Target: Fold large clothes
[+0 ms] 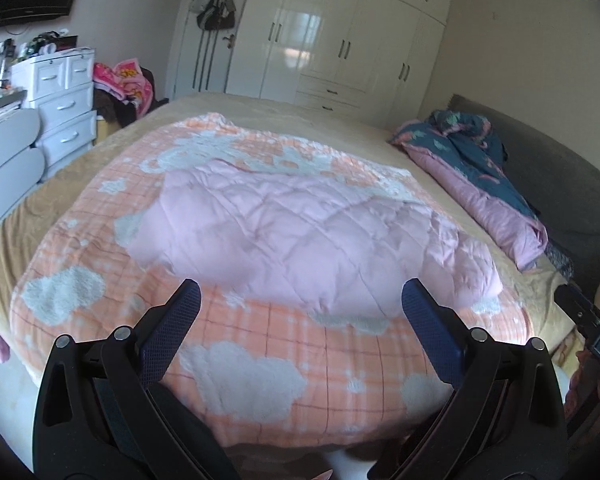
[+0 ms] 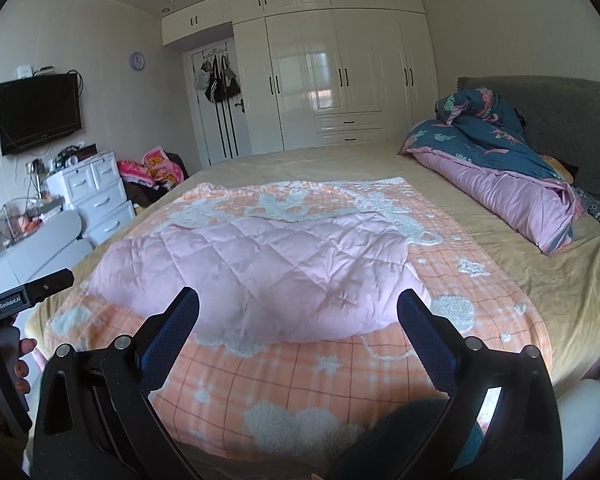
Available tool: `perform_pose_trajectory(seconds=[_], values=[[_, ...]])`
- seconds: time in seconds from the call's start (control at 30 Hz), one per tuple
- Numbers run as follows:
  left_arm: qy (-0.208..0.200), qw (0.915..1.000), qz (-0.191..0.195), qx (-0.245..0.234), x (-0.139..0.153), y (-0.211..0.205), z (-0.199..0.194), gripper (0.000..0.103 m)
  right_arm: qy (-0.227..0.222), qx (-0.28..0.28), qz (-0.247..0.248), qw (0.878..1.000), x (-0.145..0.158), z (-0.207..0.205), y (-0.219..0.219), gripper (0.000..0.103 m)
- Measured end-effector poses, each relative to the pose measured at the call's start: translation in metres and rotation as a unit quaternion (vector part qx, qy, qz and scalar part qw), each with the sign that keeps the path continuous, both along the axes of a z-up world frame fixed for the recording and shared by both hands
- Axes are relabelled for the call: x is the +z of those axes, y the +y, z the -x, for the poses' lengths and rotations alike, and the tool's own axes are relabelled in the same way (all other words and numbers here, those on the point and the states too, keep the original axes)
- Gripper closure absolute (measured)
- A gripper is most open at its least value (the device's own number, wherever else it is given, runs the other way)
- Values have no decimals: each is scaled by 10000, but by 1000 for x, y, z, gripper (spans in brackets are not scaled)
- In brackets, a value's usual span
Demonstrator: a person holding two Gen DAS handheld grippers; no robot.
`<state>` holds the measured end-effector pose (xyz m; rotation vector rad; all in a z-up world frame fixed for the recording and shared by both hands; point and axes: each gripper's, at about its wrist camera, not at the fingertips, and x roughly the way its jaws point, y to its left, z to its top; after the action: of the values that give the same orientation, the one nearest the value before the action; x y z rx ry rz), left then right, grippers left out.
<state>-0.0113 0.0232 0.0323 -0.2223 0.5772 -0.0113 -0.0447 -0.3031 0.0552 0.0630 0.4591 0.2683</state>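
A pink quilted garment [image 1: 296,232] lies flat on an orange checked blanket with white clouds [image 1: 252,356] in the middle of the bed. It also shows in the right wrist view [image 2: 268,268], on the same blanket [image 2: 300,368]. My left gripper [image 1: 300,300] is open and empty, held above the blanket's near part, short of the garment's near edge. My right gripper [image 2: 298,304] is open and empty, hovering over the garment's near edge. The left gripper's body [image 2: 24,296] shows at the left of the right wrist view.
A rolled blue and pink duvet [image 2: 496,176] lies against the grey headboard [image 2: 560,120] at the right. White drawers [image 2: 96,200] and a pile of clothes [image 2: 152,172] stand left of the bed. A white wardrobe [image 2: 340,80] fills the back wall.
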Motion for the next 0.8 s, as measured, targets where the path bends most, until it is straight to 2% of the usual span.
perform_pose_trajectory(seconds=[0.1,0.3,0.8], values=[[83,10000,0,-8,-9,-5,0,9,241,74,184,9995,-14,-4,4,4],[243,9997,5,-95,-21,-12,-4,9,647,129,217,9976,-35,-14,9,4],[375,9992,-105,-42,-25,-11,-9,9,634,369,190,9971,-33,-14,24,4]])
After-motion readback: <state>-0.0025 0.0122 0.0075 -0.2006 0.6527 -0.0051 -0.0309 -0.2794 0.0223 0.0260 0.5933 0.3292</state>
